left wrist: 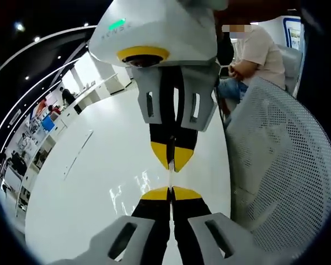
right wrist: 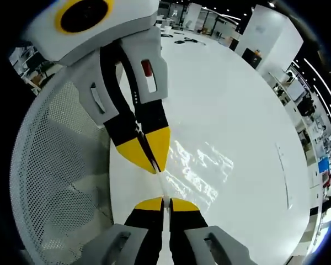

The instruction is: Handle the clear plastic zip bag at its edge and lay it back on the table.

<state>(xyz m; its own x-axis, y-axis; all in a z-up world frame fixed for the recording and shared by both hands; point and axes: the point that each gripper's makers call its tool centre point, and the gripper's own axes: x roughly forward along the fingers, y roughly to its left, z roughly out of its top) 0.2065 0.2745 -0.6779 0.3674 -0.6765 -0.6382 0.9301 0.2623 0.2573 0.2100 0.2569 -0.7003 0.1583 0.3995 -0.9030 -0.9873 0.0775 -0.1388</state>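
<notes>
A white desk (right wrist: 248, 110) is seen beneath both tools, a mesh chair (left wrist: 287, 160) beside it. The clear zip bag (right wrist: 201, 165) is held just above the desk, its edge pinched between the closed fingers of the left gripper (left wrist: 170, 189) and right gripper (right wrist: 163, 199). Lowering and release are judged next.

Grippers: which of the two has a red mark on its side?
The left gripper, reaching down in the right gripper view; the right gripper has grey slots that look dark.

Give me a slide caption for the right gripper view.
Both grippers, right and left, pinch one edge of a clear plastic zip bag over the white table.
</notes>
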